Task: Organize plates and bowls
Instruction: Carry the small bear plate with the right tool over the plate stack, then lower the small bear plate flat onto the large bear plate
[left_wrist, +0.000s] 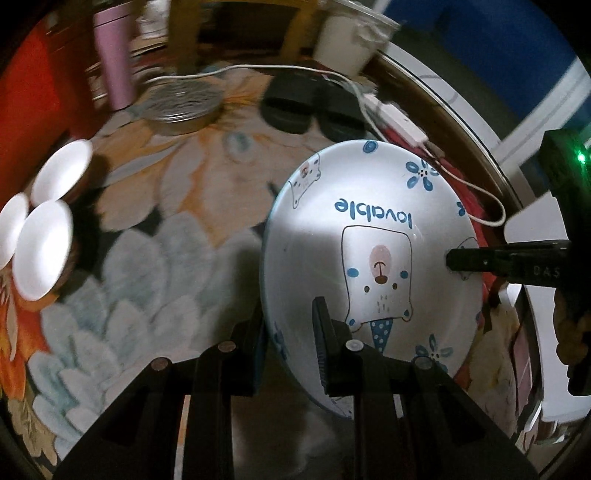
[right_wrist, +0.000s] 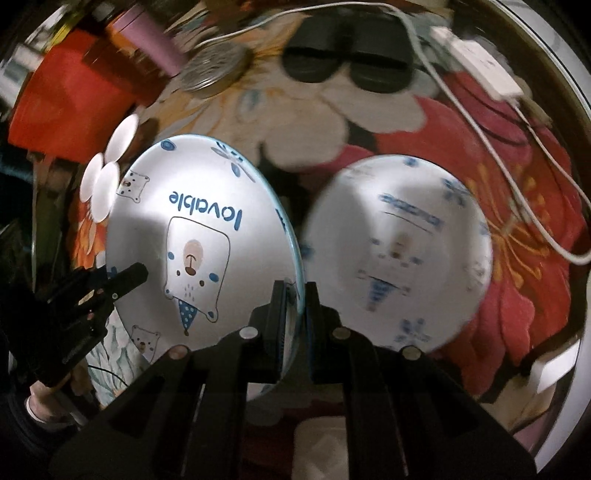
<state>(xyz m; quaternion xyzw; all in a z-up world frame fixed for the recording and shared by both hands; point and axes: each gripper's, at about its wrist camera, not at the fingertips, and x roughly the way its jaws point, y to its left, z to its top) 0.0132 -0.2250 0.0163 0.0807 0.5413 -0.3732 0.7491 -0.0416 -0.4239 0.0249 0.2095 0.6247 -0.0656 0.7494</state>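
A white plate with a bear and the word "lovable" is held above the floral rug. My left gripper is shut on its near left rim. My right gripper is shut on the opposite rim of the same plate; it shows at the right of the left wrist view. A second matching plate lies on the rug to the right, blurred. Three small white dishes sit in a cluster at the left, also seen in the right wrist view.
A pair of black slippers and a round metal tin lie at the back of the rug. A white power strip with cable runs along the right. A pink tumbler and a red box stand at the back left.
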